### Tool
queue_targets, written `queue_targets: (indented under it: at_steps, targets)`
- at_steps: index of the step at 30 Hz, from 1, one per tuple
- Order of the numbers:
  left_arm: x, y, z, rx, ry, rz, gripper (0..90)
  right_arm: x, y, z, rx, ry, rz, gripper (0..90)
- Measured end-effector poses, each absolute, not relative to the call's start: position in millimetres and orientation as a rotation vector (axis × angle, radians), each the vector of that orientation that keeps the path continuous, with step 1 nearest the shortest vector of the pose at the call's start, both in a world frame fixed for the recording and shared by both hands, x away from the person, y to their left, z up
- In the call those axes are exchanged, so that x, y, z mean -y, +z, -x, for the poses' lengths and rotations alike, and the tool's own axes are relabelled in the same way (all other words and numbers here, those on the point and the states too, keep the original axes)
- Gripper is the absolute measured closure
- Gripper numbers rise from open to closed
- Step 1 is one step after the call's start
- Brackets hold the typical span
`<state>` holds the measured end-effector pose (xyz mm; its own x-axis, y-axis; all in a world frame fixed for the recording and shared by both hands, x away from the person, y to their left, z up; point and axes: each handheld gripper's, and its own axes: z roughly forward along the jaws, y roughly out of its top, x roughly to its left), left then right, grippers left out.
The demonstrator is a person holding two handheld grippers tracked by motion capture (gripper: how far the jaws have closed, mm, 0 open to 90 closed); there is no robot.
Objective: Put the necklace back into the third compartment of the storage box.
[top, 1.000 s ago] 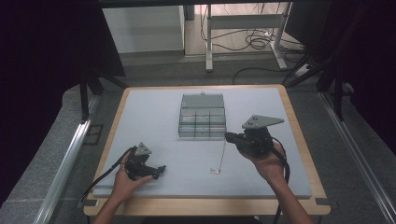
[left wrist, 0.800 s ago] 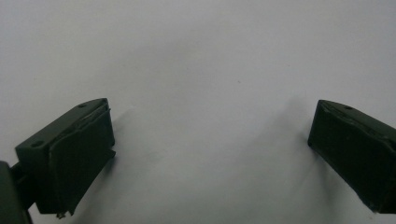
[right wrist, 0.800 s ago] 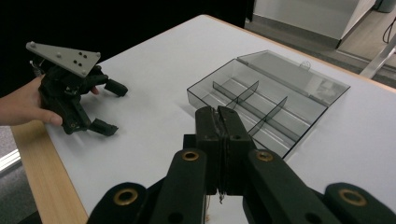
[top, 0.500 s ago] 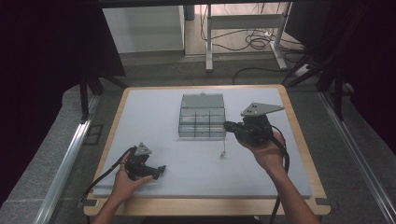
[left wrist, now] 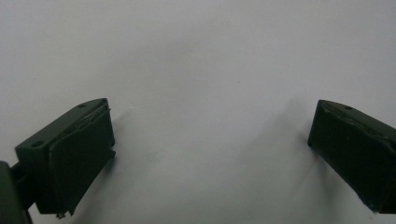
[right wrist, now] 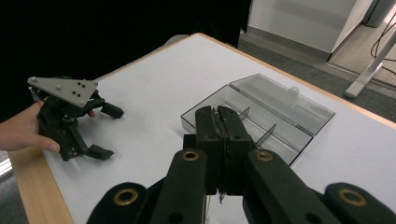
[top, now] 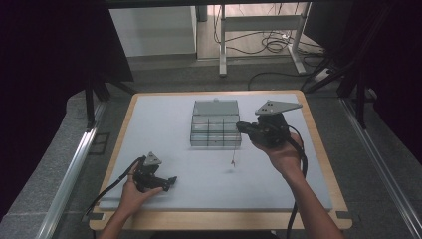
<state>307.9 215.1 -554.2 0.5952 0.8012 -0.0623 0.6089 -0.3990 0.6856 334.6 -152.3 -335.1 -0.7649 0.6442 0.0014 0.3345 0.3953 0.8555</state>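
Observation:
My right gripper [top: 240, 127] hovers at the right front corner of a clear compartment box [top: 215, 130]. Its jaws are shut on a thin thread [top: 235, 147]. The thread hangs straight down and has a small reddish end [top: 233, 163] just above the table. In the right gripper view the shut jaws [right wrist: 222, 126] point at the box [right wrist: 261, 116], whose lid lies open behind it. My left gripper [top: 166, 183] rests low at the front left of the white table top [top: 164, 129], open. Its two pads [left wrist: 79, 154] stand wide apart with bare table between them.
The white top has a wooden rim [top: 318, 144]. Dark drapes flank both sides, and a metal rail [top: 74, 164] runs along the left. Table legs and cables [top: 268, 45] lie on the floor beyond. The left gripper [right wrist: 109, 133] sits near the rim's corner.
My right gripper has risen and moved back toward the box, lifting the thread's lower end off the table. The left gripper has stayed where it was.

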Motion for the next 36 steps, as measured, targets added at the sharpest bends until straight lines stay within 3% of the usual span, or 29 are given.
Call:
queue_targets:
  at_steps: [36]
  targets:
    - [-215, -554, -308, -1.113, 0.365, -2.141, 0.2, 139, -311, -378, -2.226, 1.379, -0.935, 87.2]
